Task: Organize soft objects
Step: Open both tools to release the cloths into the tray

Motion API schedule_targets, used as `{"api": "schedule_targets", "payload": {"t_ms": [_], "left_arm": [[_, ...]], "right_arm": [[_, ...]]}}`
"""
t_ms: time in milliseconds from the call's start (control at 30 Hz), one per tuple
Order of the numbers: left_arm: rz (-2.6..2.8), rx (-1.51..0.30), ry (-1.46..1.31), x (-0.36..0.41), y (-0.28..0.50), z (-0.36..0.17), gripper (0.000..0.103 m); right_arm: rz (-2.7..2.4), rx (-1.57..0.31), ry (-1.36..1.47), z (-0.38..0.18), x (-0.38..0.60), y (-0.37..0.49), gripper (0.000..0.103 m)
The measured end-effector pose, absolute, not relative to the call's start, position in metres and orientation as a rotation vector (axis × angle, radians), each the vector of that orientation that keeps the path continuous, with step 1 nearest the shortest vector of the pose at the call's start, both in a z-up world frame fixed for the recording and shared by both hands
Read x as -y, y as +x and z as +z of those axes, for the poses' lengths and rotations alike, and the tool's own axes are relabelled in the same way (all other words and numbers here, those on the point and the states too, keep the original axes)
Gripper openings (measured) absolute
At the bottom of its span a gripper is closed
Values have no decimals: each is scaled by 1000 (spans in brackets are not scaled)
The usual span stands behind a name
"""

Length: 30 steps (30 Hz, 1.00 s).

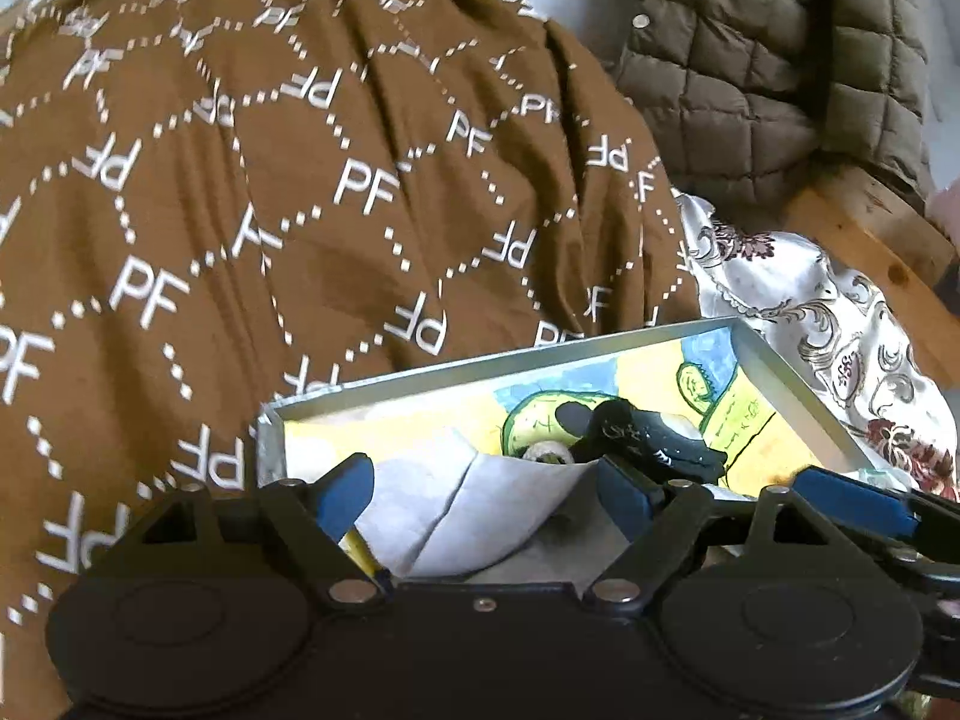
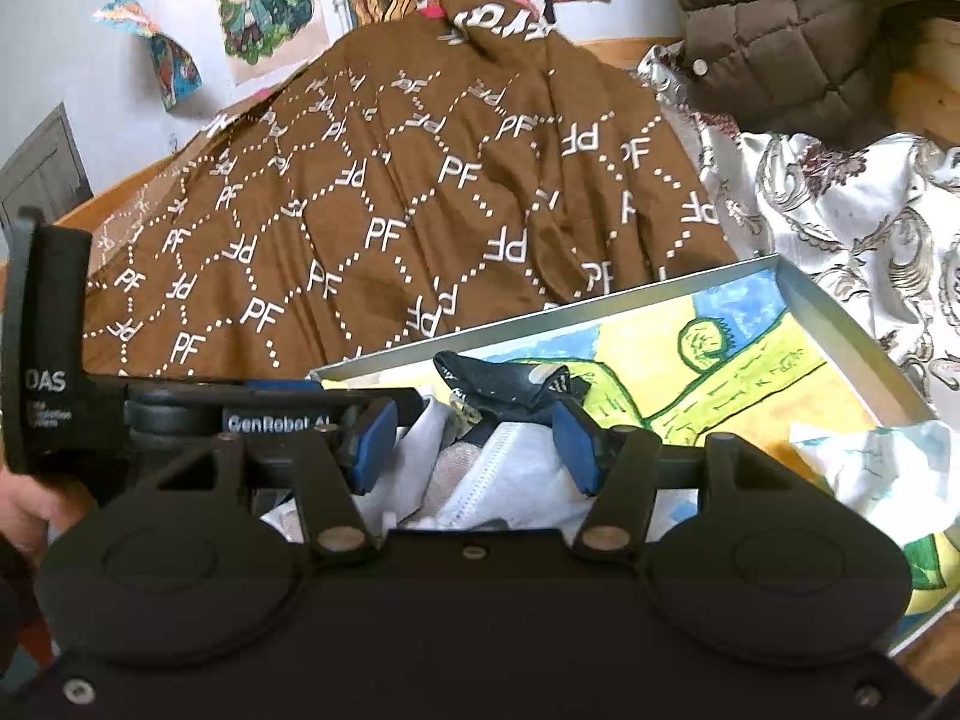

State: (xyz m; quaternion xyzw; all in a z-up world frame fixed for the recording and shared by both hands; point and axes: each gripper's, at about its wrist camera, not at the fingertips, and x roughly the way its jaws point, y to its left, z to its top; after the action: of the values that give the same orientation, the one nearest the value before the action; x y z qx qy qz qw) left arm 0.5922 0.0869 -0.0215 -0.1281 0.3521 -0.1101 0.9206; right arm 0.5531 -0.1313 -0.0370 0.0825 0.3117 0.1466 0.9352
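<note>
A shallow grey box (image 1: 498, 354) with a yellow, green and blue drawing inside lies in front of me; it also shows in the right wrist view (image 2: 834, 306). In it lie a black sock (image 1: 642, 435), a pale grey cloth (image 1: 480, 510) and, in the right wrist view, a white face mask (image 2: 510, 480) under the black sock (image 2: 504, 381). My left gripper (image 1: 486, 492) is open over the grey cloth. My right gripper (image 2: 471, 447) is open, one finger on each side of the mask and sock. My left gripper's body (image 2: 180, 408) shows at the left of the right wrist view.
A brown "PF" patterned fabric (image 1: 300, 180) covers the surface behind the box. A white floral satin cloth (image 2: 852, 210) lies to the right, an olive quilted jacket (image 1: 768, 60) beyond it. A crumpled drawn paper (image 2: 870, 468) sits in the box's right corner. Posters hang on the wall (image 2: 264, 0).
</note>
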Motion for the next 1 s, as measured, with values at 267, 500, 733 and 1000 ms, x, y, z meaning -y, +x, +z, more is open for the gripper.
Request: {"api": "schedule_targets", "payload": {"t_ms": [267, 500, 733, 1000], "left_arm": [[-219, -786, -258, -77, 594, -34, 83], [-241, -877, -320, -80, 597, -43, 86], [-210, -850, -324, -76, 592, -38, 86], [-210, -867, -273, -70, 589, -46, 95]], "right_arm": [[283, -584, 180, -26, 158, 529, 58], [315, -562, 170, -19, 168, 507, 58], [329, -541, 161, -9, 169, 488, 58], [325, -519, 155, -2, 174, 470, 58]]}}
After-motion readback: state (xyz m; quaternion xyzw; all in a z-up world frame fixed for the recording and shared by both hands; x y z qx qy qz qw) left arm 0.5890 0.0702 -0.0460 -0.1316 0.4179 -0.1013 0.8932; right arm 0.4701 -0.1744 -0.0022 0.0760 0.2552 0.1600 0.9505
